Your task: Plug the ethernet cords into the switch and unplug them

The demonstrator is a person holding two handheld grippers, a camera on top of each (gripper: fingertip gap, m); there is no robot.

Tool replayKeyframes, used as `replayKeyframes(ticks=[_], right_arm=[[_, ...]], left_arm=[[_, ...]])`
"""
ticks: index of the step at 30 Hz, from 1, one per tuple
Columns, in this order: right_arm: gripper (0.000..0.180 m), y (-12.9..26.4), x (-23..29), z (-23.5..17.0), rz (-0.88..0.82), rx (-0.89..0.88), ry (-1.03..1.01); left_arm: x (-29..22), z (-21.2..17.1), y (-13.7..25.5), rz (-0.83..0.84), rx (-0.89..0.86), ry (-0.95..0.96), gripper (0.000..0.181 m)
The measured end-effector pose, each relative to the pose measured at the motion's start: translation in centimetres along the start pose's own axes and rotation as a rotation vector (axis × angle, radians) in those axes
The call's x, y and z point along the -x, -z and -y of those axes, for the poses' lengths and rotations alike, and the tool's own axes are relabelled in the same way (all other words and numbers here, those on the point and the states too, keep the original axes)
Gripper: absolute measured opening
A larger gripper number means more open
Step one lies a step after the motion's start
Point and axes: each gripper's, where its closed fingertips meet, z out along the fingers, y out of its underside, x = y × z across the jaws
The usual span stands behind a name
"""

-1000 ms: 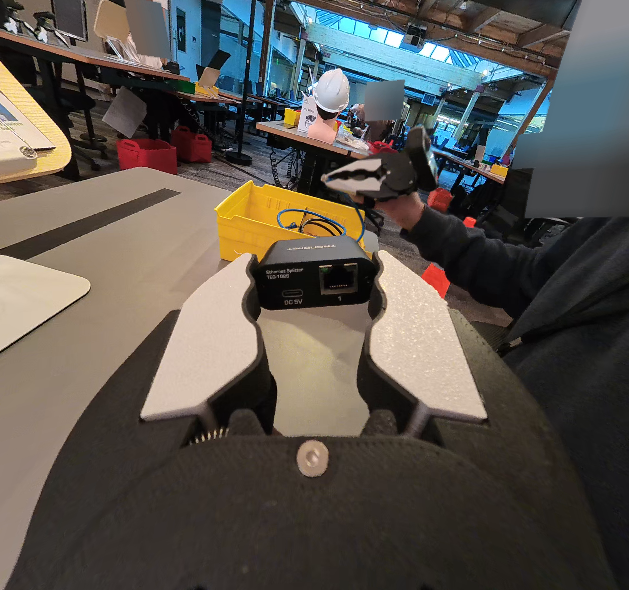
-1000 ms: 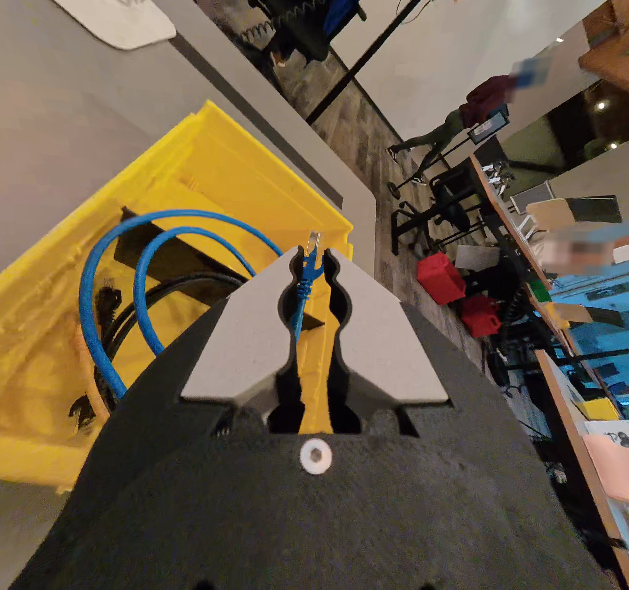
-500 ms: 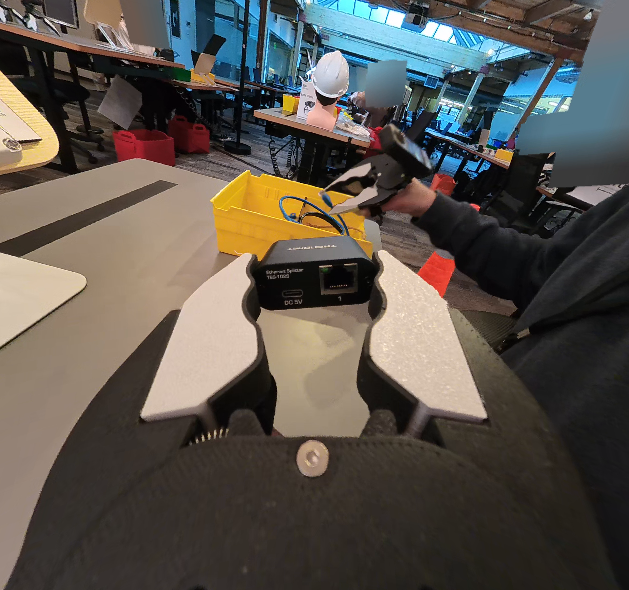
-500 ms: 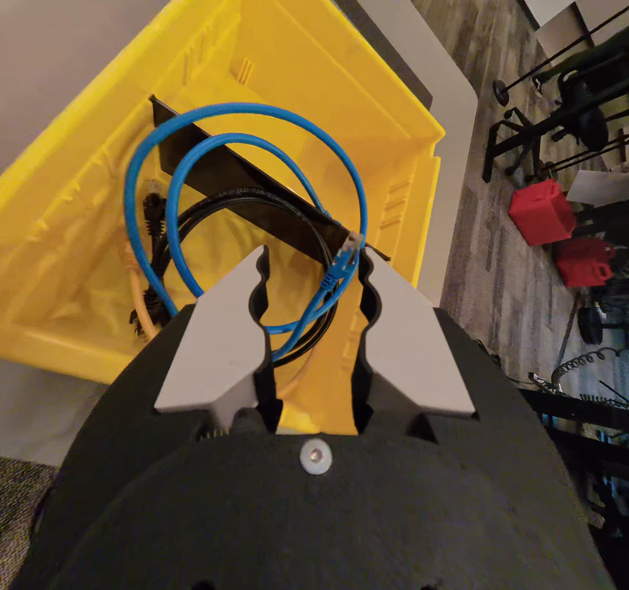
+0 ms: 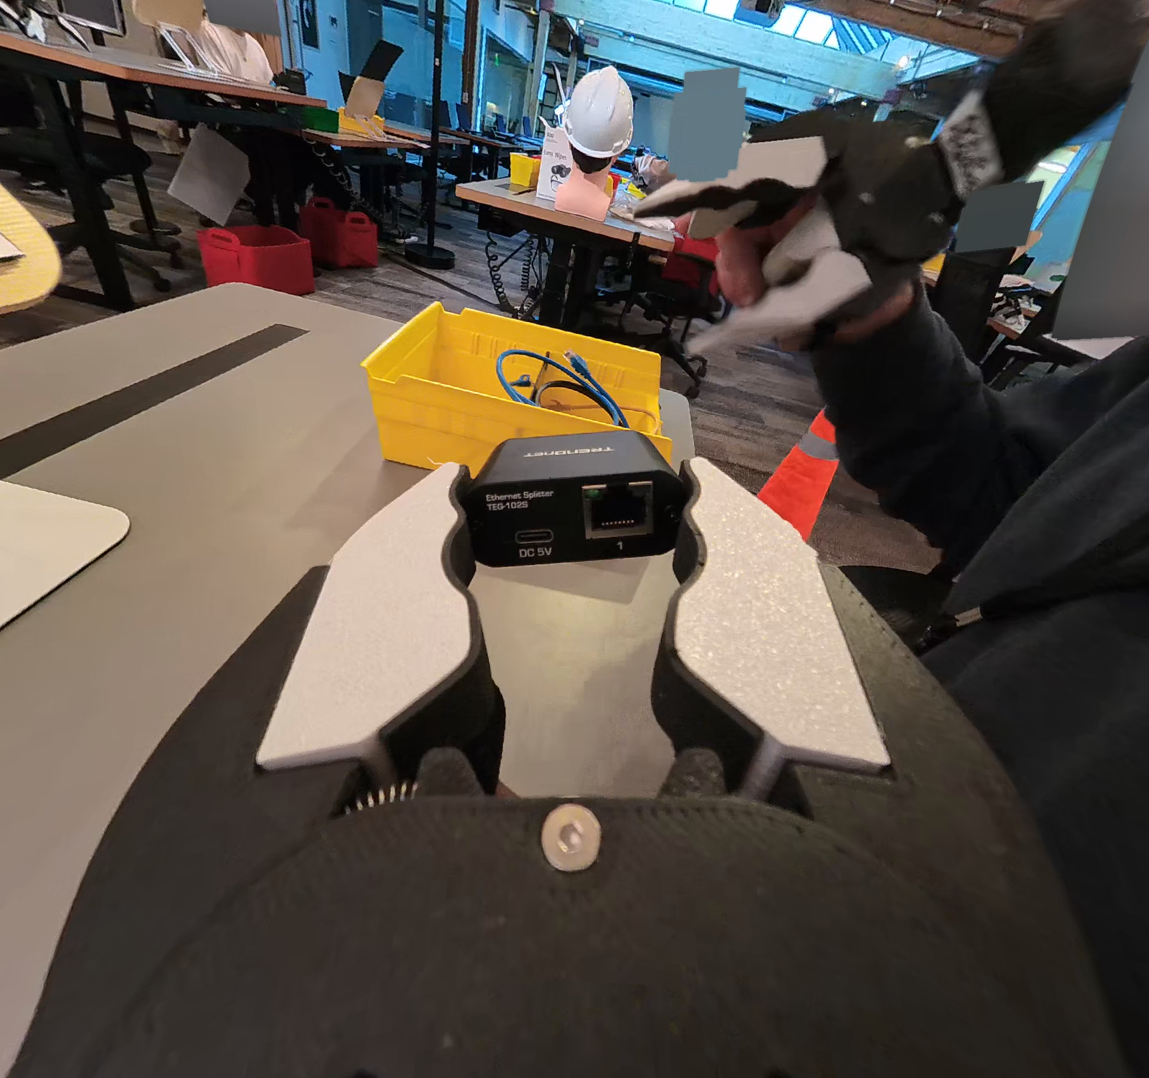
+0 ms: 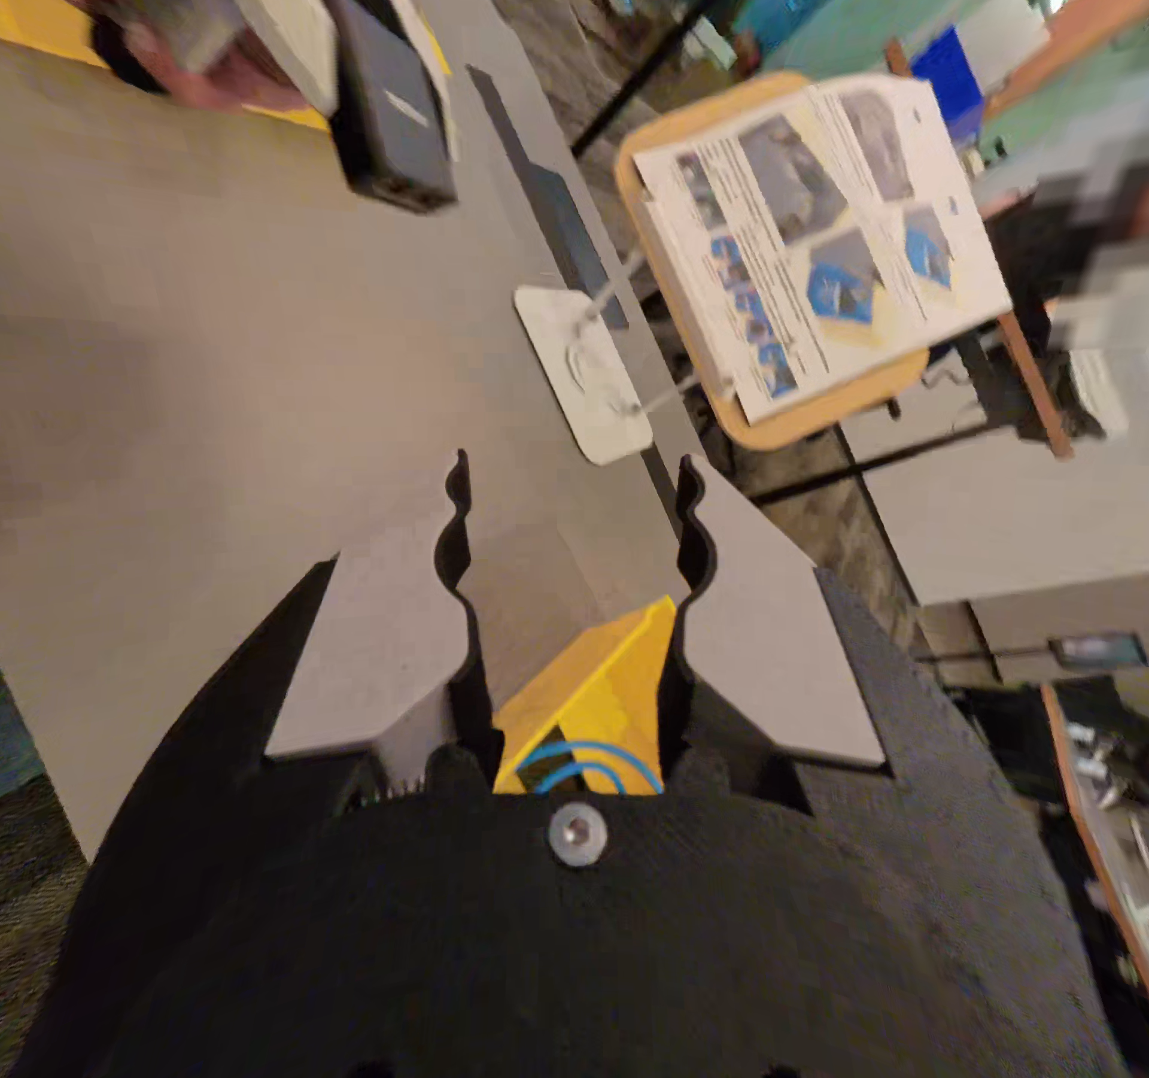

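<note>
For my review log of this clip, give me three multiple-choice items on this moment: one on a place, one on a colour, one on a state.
1. Where is the blue cable?
A. In the yellow bin
B. Plugged into the black box
C. In the right hand-held gripper

2. What colour is the hard hat on the far table?
A. Red
B. Yellow
C. White

3. What state is the left hand-held gripper in?
A. Open and empty
B. Shut on the black box
C. Shut on a cable

Answers:
1 A: the cable loops lie inside the bin behind the box, and the box's port is empty.
2 C: the hat on the mannequin head is white.
3 B: both fingers press the sides of the box. The right hand-held gripper is open, with only table between its fingers.
</note>
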Motion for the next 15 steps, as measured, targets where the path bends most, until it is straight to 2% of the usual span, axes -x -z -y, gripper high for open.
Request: replayKeyframes(ticks=[3,7,9,10,15], right_arm=[[0.067,-4.0,4.6,4.2,0.088,-0.069,0.206],[0.058,-7.8,7.0,6.2,0.062,-0.105,0.396],[0.032,-8.6,7.2,7.4,0.012,-0.149,0.445],[0.026,-8.7,7.0,7.6,-0.025,-0.156,0.472],[0.022,-8.1,6.8,7.3,0.031,-0.155,0.415]], left_arm=[[-0.6,-0.3,-0.5,-0.016,0.006,0.015,0.062],[-1.4,-0.5,-0.8,-0.040,0.007,0.030,0.062],[-1.8,-0.5,-0.9,-0.060,0.001,0.046,0.062],[-1.9,-0.5,-1.0,-0.061,0.000,0.055,0.062],[-2.1,-0.8,-1.3,-0.121,-0.015,0.146,0.063]])
